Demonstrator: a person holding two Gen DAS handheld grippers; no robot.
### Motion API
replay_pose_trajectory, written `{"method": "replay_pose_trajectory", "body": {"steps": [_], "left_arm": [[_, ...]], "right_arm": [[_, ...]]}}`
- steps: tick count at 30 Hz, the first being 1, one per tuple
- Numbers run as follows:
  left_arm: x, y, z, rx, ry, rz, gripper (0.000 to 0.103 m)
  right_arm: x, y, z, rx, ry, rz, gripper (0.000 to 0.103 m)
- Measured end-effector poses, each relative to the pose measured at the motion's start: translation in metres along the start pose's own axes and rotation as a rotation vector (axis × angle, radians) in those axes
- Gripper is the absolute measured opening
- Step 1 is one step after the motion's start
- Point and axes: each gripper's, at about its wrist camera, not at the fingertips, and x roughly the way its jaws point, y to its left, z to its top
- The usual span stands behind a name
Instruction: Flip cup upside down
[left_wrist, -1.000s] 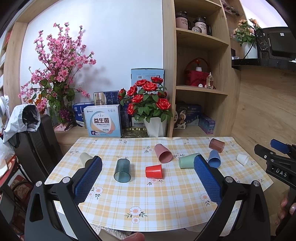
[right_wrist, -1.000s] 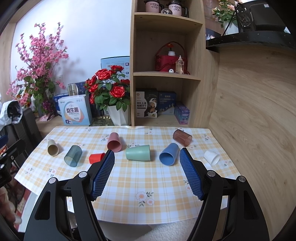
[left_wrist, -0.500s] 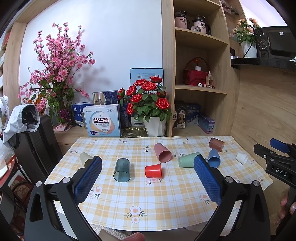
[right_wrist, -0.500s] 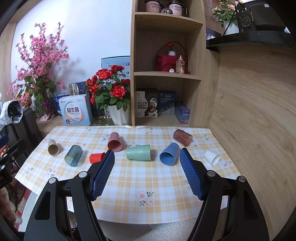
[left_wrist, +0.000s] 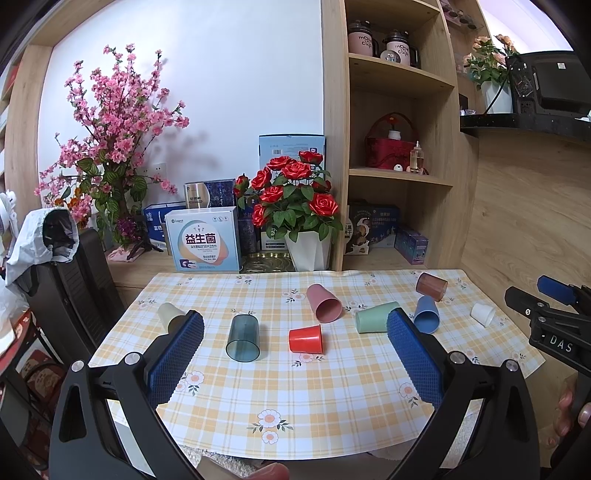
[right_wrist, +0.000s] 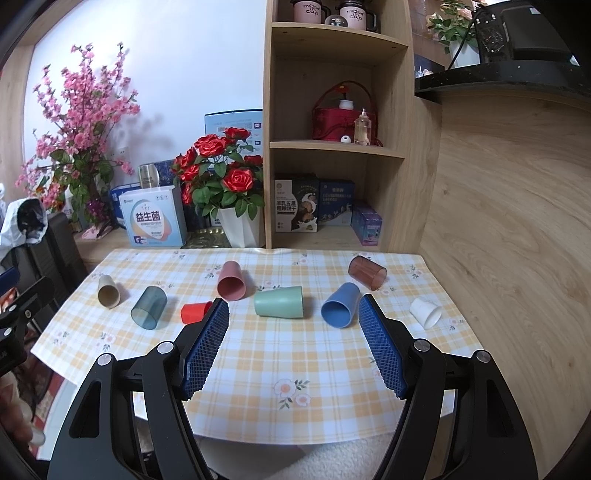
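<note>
Several cups lie on their sides on the checked tablecloth (left_wrist: 295, 387): beige (left_wrist: 168, 314), dark teal (left_wrist: 243, 338), red (left_wrist: 306, 339), pink (left_wrist: 323, 303), green (left_wrist: 373, 316), blue (left_wrist: 426, 314), brown (left_wrist: 431, 286) and white (left_wrist: 483, 314). They also show in the right wrist view: beige (right_wrist: 108, 291), teal (right_wrist: 149, 307), red (right_wrist: 195, 312), pink (right_wrist: 231, 280), green (right_wrist: 279, 301), blue (right_wrist: 340, 310), brown (right_wrist: 367, 272), white (right_wrist: 425, 313). My left gripper (left_wrist: 295, 325) is open and empty, held back from the cups. My right gripper (right_wrist: 293, 310) is open and empty too.
A white pot of red roses (left_wrist: 308, 251), boxes (left_wrist: 203, 240) and pink blossoms (left_wrist: 110, 147) stand behind the table. A wooden shelf unit (left_wrist: 399, 177) rises at the back right. A dark chair (left_wrist: 74, 280) stands at the left. A wood wall (right_wrist: 517, 240) bounds the right.
Both views have shifted only slightly. The cups have not moved and both grippers stay open.
</note>
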Motion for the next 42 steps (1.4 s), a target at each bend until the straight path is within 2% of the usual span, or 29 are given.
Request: {"method": "replay_pose_trajectory", "body": {"steps": [17,25,29,33,38,42], "left_arm": [[0.000,-0.002,-0.001,0.000,0.002,0.000,0.097],[0.003,-0.011,-0.011,-0.008,0.002,-0.020,0.097],[0.015,-0.003,-0.013,-0.027,0.044,-0.009,0.097],[0.046,0.011,-0.020,-0.059,0.123,0.003,0.097],[0.083,0.029,-0.026,-0.036,0.141,0.013,0.097],[0.114,0.046,-0.025,-0.097,0.172,-0.030,0.097]], "right_arm": [[0.002,0.000,-0.002,0.003,0.007,0.008,0.070],[0.016,-0.011,-0.008,0.050,0.055,0.043,0.070],[0.038,-0.030,-0.011,0.109,0.117,0.066,0.070],[0.072,-0.049,-0.014,0.124,0.180,0.029,0.070],[0.113,-0.079,-0.008,0.181,0.244,0.034,0.070],[0.153,-0.108,-0.005,0.252,0.313,0.036,0.070]]}}
